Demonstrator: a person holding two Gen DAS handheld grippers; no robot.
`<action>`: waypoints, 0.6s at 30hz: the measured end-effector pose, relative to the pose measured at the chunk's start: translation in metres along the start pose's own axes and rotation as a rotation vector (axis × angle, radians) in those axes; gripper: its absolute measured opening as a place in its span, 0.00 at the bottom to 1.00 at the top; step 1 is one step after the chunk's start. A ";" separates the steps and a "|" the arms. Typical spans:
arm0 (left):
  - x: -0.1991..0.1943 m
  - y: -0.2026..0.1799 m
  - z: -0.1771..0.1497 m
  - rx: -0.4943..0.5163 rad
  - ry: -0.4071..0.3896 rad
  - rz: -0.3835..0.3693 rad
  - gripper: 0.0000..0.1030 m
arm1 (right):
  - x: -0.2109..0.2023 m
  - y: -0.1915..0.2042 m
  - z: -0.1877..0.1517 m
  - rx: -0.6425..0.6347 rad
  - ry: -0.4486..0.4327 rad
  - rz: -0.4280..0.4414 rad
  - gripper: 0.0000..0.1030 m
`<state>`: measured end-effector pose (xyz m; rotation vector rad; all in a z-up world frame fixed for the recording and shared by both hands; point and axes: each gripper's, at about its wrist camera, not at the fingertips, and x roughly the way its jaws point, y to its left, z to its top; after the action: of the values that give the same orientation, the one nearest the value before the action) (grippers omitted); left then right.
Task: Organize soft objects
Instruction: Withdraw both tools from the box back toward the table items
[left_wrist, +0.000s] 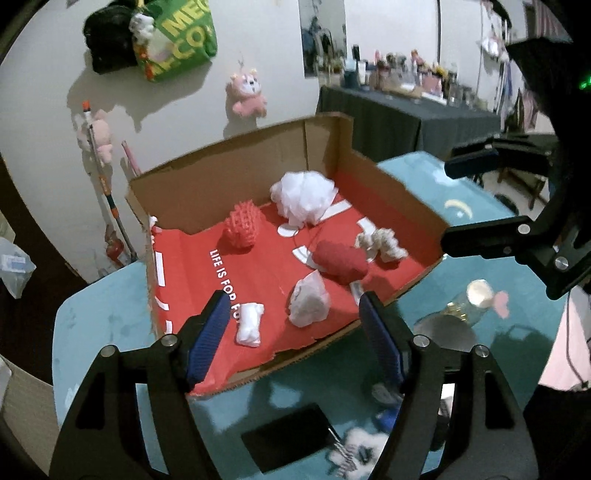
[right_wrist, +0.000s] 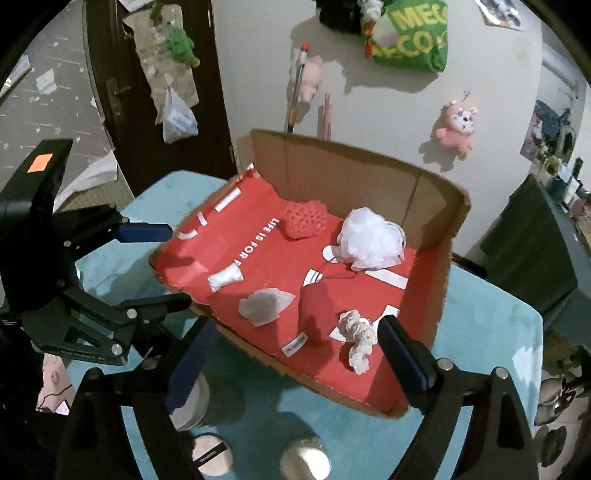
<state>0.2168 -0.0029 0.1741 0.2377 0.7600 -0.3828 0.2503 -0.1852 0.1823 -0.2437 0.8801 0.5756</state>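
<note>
Both the left gripper (left_wrist: 291, 332) and right gripper (right_wrist: 295, 350) hang released and empty above the cardboard box (left_wrist: 236, 177), where the soft objects lie, white pouf (left_wrist: 303, 195) nearest its back wall. Approach each piece squarely and squeeze gently.

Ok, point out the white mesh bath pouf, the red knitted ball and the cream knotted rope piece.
White mesh bath pouf (left_wrist: 303, 195): left wrist view, its middle.
Red knitted ball (left_wrist: 242, 229): left wrist view, centre.
Cream knotted rope piece (right_wrist: 356, 334): right wrist view, middle knot.
</note>
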 end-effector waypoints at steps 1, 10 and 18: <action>-0.002 -0.001 -0.001 -0.006 -0.012 0.000 0.75 | -0.008 0.003 -0.003 0.002 -0.019 -0.008 0.92; -0.067 -0.016 -0.035 -0.093 -0.204 0.006 0.85 | -0.071 0.019 -0.039 0.065 -0.193 -0.038 1.00; -0.107 -0.040 -0.076 -0.148 -0.319 0.003 0.91 | -0.121 0.049 -0.090 0.088 -0.353 -0.129 1.00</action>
<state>0.0819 0.0143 0.1936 0.0357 0.4708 -0.3496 0.1030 -0.2285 0.2220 -0.1122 0.5416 0.4408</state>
